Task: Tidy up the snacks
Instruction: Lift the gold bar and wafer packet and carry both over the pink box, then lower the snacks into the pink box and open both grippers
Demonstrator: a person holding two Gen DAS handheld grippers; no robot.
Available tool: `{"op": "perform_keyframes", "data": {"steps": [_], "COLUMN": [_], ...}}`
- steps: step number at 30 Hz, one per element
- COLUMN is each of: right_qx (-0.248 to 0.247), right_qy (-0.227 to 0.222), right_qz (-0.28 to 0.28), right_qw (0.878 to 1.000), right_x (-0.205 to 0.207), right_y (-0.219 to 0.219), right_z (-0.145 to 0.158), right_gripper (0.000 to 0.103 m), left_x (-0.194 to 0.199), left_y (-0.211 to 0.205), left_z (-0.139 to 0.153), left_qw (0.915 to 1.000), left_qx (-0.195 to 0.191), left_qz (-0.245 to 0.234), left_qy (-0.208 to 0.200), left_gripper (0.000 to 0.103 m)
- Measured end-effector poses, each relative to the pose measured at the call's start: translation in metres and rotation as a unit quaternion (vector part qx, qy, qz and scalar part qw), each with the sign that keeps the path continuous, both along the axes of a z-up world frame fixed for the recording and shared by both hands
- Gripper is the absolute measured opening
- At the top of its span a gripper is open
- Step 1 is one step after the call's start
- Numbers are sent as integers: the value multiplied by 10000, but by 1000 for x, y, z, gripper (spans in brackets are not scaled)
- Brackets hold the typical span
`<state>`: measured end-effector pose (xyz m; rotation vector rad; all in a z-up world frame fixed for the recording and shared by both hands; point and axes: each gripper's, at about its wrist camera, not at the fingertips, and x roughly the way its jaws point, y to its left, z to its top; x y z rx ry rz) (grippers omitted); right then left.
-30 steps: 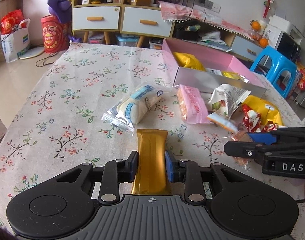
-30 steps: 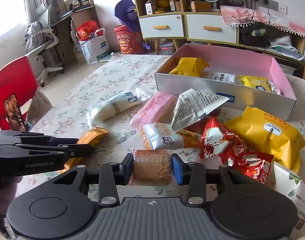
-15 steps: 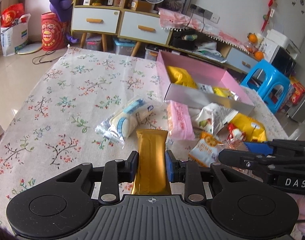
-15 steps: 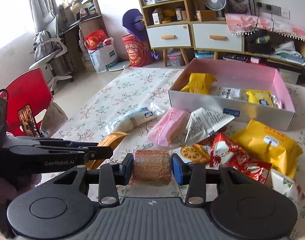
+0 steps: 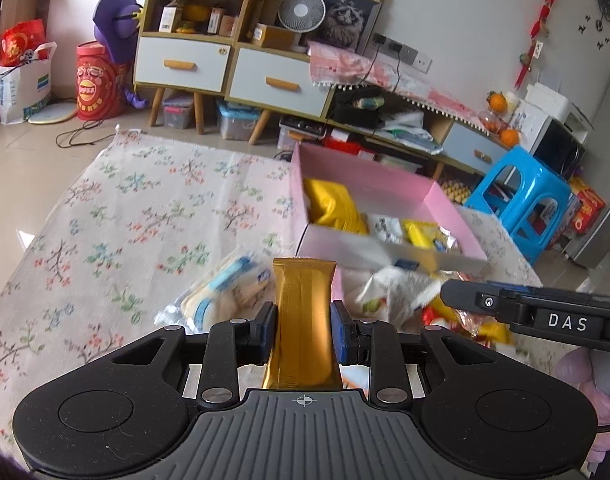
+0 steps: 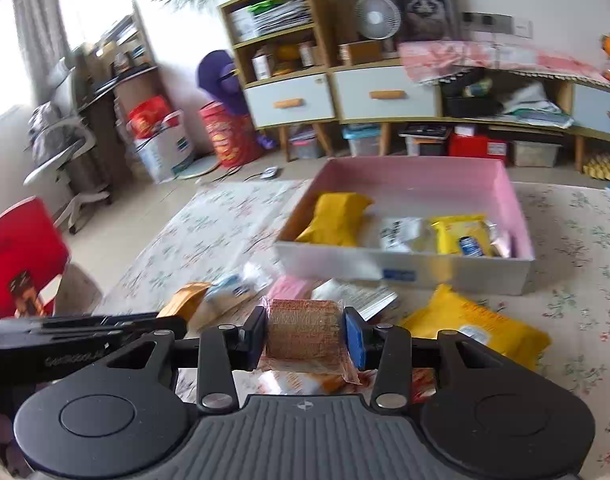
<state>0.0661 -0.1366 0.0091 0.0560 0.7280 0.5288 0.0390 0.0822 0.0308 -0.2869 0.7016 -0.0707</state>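
My left gripper (image 5: 303, 330) is shut on a gold snack bar (image 5: 304, 320) and holds it above the table. My right gripper (image 6: 304, 334) is shut on a brown biscuit pack (image 6: 304, 334), also lifted. The pink box (image 5: 379, 184) lies ahead on the floral tablecloth with yellow packets (image 5: 333, 204) inside; it also shows in the right wrist view (image 6: 517, 204). Loose snacks lie in front of it: a white and blue pack (image 5: 225, 290), a pink pack (image 6: 291, 286), a big yellow bag (image 6: 481, 328). The right gripper shows at the right of the left wrist view (image 5: 517, 308).
The floral tablecloth (image 5: 117, 216) covers the table. A red chair (image 6: 21, 252) stands at the left edge. A blue stool (image 5: 525, 196) stands past the table's right side. Cabinets with drawers (image 5: 225, 68) line the far wall.
Both grippers have risen and moved towards the pink box with their snacks held. The box looks nearer and its inside shows more from above.
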Motion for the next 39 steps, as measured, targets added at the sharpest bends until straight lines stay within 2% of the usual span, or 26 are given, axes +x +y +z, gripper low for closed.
{"op": "perform_keyframes", "data": {"steps": [4,10,15,21,28,32,39], "right_qx": [23,130,352,502,294,359,525], "right_qy": [38,1,59,25,-176,-266,-215], "right_qz": [-273,-612,-802,-939,-996,-1128,-1159], "right_qw": [9996,9980,9961,9943,9944,9926,9916], "right_x": [18,43,64,88,126,145,160], "right_y": [-13,-30,-48,-60,-64,-75,-82], "right_z": [4,8,5,-7,-19,-30,-40], "right_gripper": [30,30,30,30,30,30,31], "left_x": [14,44,79,130,180,197,215], "left_y": [-4,-9,-24,-52,-75,-81,-91], "left_z": [7,9,7,0,-15,-25,-33], "left_qw": [9998,9998,9999,9999,9994,9994,9987], "left_qx": [101,74,46,76,194,153,382], "left_qz": [93,198,106,-84,-168,-121,-225], "left_qy": [-137,-43,15,125,220,280,262], "left_gripper": [26,26,26,26,26,26,26]}}
